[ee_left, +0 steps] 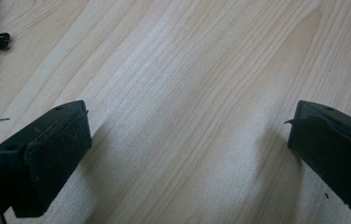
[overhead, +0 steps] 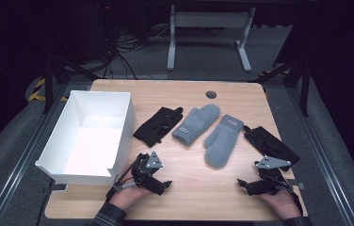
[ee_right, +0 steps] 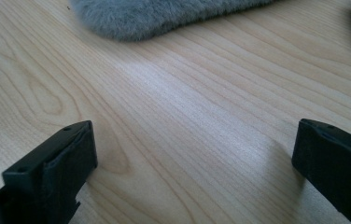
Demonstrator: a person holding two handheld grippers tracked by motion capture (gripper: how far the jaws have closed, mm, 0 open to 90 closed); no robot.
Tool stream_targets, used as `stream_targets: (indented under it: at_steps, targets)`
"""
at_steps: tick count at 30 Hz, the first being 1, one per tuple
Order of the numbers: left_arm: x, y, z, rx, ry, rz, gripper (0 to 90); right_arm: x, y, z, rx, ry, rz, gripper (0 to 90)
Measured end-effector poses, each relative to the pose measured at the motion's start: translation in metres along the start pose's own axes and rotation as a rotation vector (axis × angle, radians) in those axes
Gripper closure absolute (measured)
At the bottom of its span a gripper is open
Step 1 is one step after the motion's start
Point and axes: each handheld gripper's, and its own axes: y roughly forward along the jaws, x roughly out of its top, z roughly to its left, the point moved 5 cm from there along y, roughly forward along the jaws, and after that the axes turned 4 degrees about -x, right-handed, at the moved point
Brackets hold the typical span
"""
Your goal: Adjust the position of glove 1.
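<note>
Four gloves are lying in a row on the wooden table point(overhead: 198, 183). Two are black and two are soft and grey. One black glove point(overhead: 158, 125) is lying just beside the white box point(overhead: 118, 146). Next to it the left grey mitten point(overhead: 197, 123) is resting, and the right grey mitten point(overhead: 223, 140) is lying just beside that one. The other black glove point(overhead: 270, 144) is sitting near the table's right edge.

The left gripper point(overhead: 164, 185) is resting low by the near corner of the box, and a hand is holding it. Its jaws are standing wide open with bare wood between them. The right gripper point(overhead: 242, 183) is sitting near the black glove on the right. Its jaws are gaping wide too, holding nothing. In the right gripper view the fuzzy grey mitten point(ee_right: 164, 16) is lying ahead of the jaws, well apart from them.
</note>
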Motion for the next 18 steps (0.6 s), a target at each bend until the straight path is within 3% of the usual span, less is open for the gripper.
stream_targets:
  at_steps: [10, 18]
  targets:
    - [0.001, 0.001, 0.000, 0.003, -0.003, -0.002, 0.0, 0.001, -0.001, -0.001, -0.003, -0.001, 0.004, 3.9]
    - [0.002, 0.001, 0.000, 0.004, -0.006, -0.003, 0.0, 0.018, -0.009, -0.003, 0.018, -0.009, -0.006, 39.5]
